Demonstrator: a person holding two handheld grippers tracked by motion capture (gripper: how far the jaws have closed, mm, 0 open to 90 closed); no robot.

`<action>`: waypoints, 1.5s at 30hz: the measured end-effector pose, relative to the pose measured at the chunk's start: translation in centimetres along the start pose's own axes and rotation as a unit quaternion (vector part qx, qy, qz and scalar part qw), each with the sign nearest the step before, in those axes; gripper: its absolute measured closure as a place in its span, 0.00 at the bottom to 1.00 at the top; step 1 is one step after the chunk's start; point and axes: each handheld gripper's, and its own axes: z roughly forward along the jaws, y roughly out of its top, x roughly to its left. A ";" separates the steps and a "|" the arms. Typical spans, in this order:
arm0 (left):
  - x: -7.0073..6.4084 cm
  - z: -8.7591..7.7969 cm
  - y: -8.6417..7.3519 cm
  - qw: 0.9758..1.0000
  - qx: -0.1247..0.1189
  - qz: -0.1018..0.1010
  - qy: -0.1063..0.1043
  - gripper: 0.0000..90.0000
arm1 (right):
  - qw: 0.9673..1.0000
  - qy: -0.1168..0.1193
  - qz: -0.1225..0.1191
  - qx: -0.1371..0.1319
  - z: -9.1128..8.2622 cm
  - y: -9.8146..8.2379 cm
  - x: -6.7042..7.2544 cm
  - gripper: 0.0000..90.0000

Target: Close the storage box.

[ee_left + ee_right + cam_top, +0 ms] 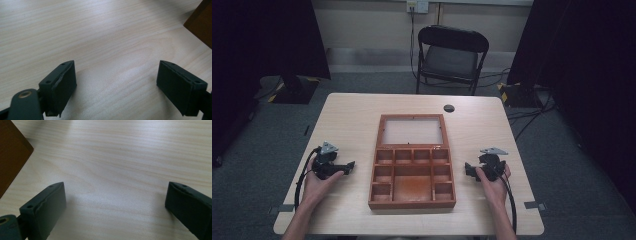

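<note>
I'm holding my left tool (346,167) and right tool (471,170) low over the tabletop (347,115), jaws spread wide, gripping nothing. Tray (412,161) is sitting mid-tabletop between them, clear of both. Its corner is showing at the edge of each gripper view.

A brown wooden tray (412,202) lies flat in the middle of the table (347,125), its long side running away from the person. The far part is one large open frame through which the pale tabletop shows. The near part is split into small square compartments around one wide central compartment, whose floor is a shiny orange-brown. All compartments look empty. In the left gripper view a corner of the tray (201,23) shows at upper right; in the right gripper view a corner (11,152) shows at upper left.
</note>
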 end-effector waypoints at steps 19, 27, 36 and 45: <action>-0.1 0.4 2.3 1.000 0.003 -0.005 -0.021 0.27 | 0.999 0.038 -0.014 0.013 0.0 3.1 0.3 0.22; -0.1 1.2 5.4 0.998 -0.016 -0.040 -0.048 0.27 | 0.995 0.096 -0.030 -0.003 1.2 7.9 1.9 0.25; -1.2 2.3 10.1 0.997 -0.028 -0.034 -0.070 0.30 | 0.990 0.135 -0.037 0.001 3.5 10.5 4.3 0.22; -3.1 5.1 11.4 0.994 -0.009 -0.049 -0.100 0.34 | 0.986 0.162 -0.039 0.017 5.7 11.7 5.3 0.20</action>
